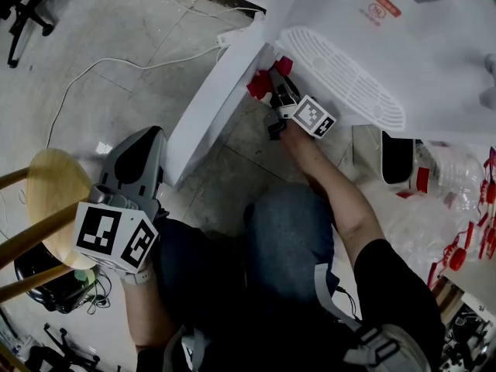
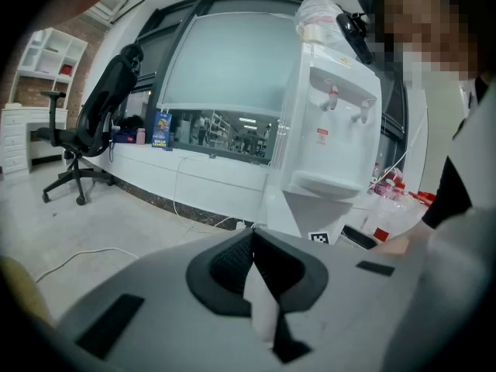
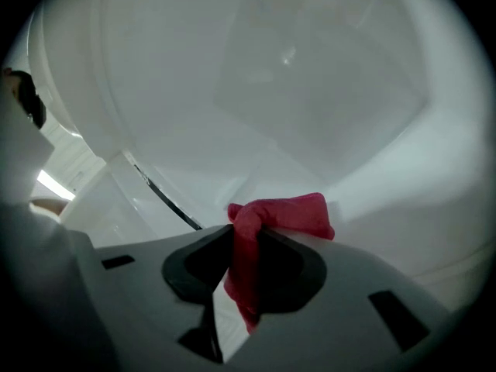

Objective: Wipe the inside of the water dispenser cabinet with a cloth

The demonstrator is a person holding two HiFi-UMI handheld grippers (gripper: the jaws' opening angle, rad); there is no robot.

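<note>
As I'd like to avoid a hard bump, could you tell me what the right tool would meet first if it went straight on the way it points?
Most likely the cabinet's white inner wall, with the red cloth clamped in the right tool touching it first; the depth is unclear.

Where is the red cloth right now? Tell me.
The red cloth is clamped in the right gripper, inside the white water dispenser cabinet; in the head view that is upper centre, beside the drip tray.
</note>
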